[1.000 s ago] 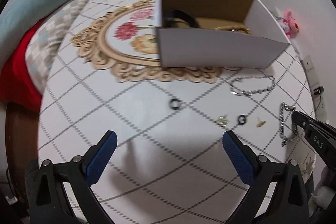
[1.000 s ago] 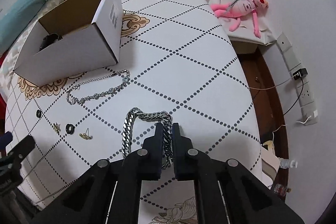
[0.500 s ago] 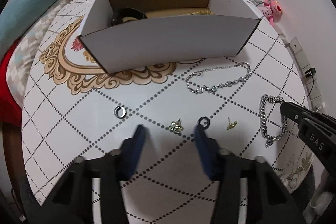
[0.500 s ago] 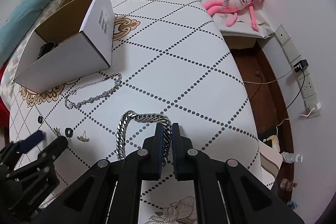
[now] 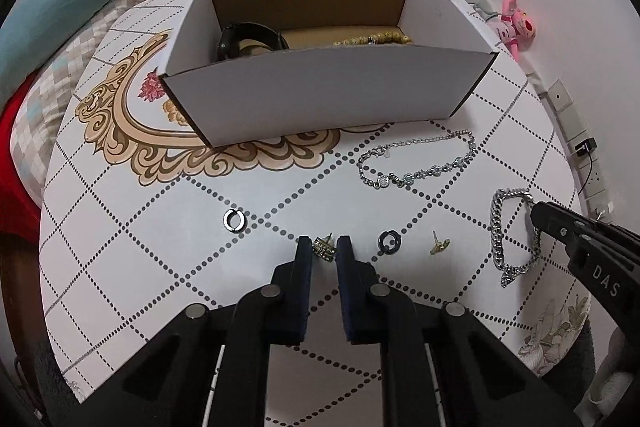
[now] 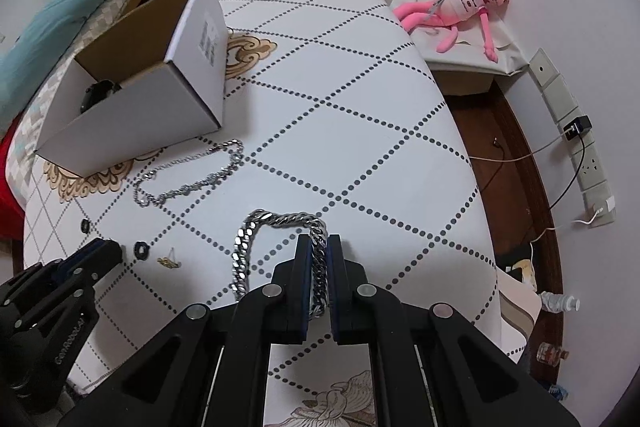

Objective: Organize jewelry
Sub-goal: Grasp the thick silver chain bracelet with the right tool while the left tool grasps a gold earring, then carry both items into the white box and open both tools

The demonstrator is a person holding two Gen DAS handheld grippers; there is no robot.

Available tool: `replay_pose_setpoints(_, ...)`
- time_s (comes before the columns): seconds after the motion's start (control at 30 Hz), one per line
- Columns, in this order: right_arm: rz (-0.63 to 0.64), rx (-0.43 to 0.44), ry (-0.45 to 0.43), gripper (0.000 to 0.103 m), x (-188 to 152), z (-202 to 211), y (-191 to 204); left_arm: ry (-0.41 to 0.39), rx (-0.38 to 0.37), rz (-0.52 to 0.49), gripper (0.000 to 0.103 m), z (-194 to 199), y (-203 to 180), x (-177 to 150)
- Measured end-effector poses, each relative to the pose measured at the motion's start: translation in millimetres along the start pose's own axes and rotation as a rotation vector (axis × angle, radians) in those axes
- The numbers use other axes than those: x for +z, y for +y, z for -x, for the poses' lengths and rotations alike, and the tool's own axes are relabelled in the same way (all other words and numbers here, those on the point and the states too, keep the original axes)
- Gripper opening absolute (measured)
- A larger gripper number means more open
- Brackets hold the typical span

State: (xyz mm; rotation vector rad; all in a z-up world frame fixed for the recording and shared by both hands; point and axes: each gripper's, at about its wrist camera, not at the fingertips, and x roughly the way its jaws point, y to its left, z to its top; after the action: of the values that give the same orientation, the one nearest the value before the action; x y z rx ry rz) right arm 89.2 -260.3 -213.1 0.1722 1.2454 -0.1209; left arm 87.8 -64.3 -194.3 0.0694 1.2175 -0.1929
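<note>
Left wrist view: low over the near table (image 5: pixel 120 267) edge, facing forward toward the box (image 5: pixel 320 95), close to the small pieces. Right wrist view: farther right, angled across the table toward the wall. Shared: box (image 6: pixel 132 115), thin chain (image 5: pixel 416 163) (image 6: pixel 188 175), thick chain (image 5: pixel 500 227) (image 6: pixel 244 247).

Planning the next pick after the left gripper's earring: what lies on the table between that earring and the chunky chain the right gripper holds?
In the left wrist view, a dark ring and a second gold earring lie between the gold earring and the chunky chain.
</note>
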Motion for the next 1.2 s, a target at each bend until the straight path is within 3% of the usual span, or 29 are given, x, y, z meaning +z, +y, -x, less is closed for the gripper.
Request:
replay_pose_setpoints(0.4, 0.038, 0.150, -0.073, 0.007, 14.9, 58.2, 17.2, -0.090, -0.070, 0.055, 0.010, 63.1, 19.2, 22.8)
replay_pose_setpoints(0.57, 0.065, 0.225, -0.137, 0.006, 40.0, 97.2, 29.1, -0.130, -0.124, 0.069, 0.010, 88.6, 25.9, 54.1)
replay_pose_setpoints(0.77, 0.127, 0.280, -0.231, 0.006, 85.1, 134.6, 54.9, -0.158, -0.119, 0.068, 0.010, 92.8, 38.7, 100.0)
replay_pose_setpoints(0.97, 0.147, 0.309, -0.221, 0.006, 128.6, 121.0, 78.5, -0.111, -0.112, 0.075, 0.010, 67.7, 51.1, 131.9)
replay_pose_setpoints(1.2, 0.137, 0.308, -0.106, 0.006, 156.7, 70.8, 86.4, -0.050, -0.141, 0.084, 0.010, 44.1, 56.1, 161.4)
